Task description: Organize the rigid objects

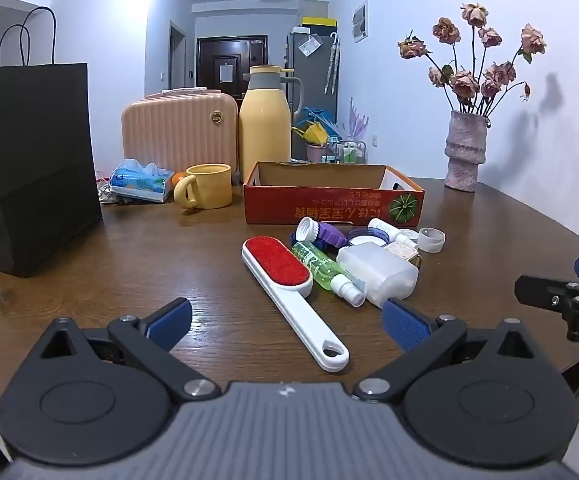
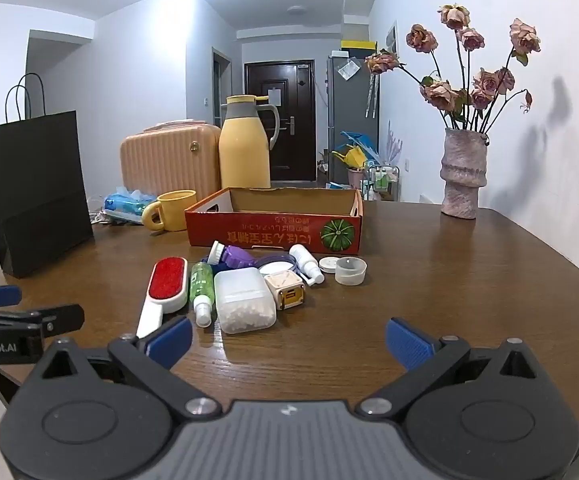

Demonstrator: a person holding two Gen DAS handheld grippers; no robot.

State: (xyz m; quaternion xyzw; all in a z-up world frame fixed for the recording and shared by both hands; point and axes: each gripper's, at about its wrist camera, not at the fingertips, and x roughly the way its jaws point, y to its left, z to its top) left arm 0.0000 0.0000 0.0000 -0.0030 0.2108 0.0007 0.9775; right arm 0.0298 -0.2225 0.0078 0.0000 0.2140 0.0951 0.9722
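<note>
Both grippers, left and right, are held fully open and empty over the table, with the lint brush lying handle-first toward the nearer left one, before the cardboard box.

The cardboard box wall hides its inside floor.

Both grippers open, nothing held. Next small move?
Probably ease the left gripper forward over the lint brush: its handle lies nearest, between the open fingers, clear of the bottle pile. The cardboard box behind looks empty from here, a likely drop spot.
</note>
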